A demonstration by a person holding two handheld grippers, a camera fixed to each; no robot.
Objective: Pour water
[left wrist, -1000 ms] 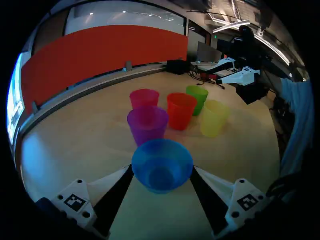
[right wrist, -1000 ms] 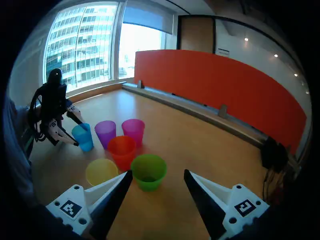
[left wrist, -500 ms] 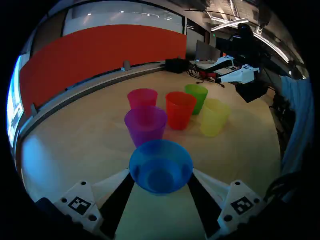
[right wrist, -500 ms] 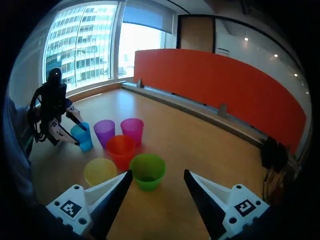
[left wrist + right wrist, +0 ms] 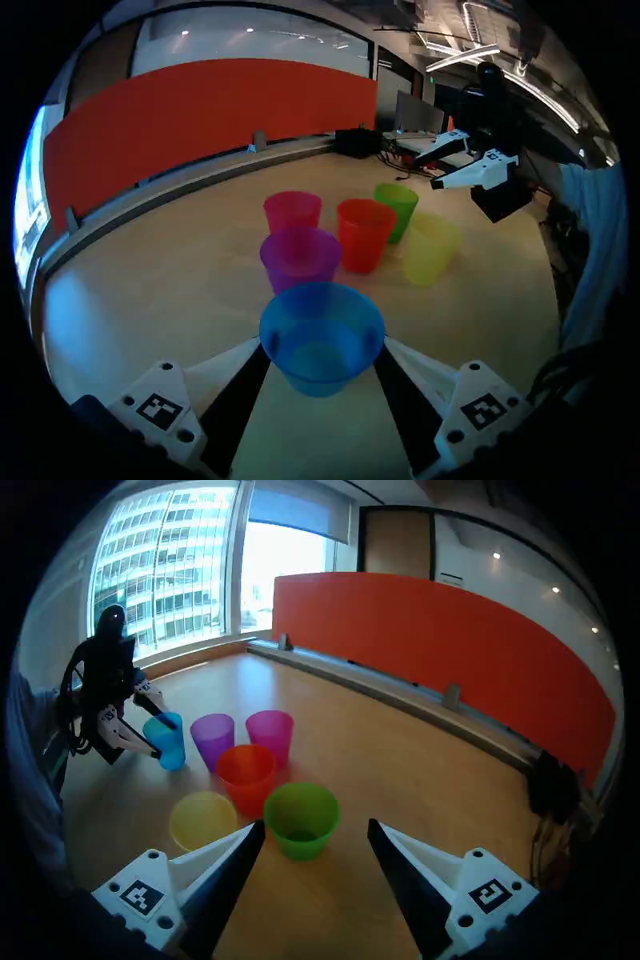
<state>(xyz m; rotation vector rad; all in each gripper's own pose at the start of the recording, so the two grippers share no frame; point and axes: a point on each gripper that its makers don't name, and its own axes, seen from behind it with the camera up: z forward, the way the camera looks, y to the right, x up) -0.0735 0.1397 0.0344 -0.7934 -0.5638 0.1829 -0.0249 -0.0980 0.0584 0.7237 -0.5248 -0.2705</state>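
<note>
We note the left tool (image 5: pixel 322 344) clenched on the translucent blue plastic cup (image 5: pixel 322 336), one finger on its wall at 3 o'clock and one at 9 o'clock below the rim. The cup sits just short of the translucent purple plastic cup (image 5: pixel 301 258) at 12 o'clock on the light wooden counter (image 5: pixel 160 272), while the right tool (image 5: pixel 314 826) hangs released, nothing between its fingers, near the green plastic cup (image 5: pixel 302 820). We judge the blue cup light, thin-walled, smooth and tapered, so it may flex or slip downward: hold mid-wall, squeeze moderately, tilt slowly. We cannot make out any water level through the tinted wall, nor whether its base rests on the counter.
</note>
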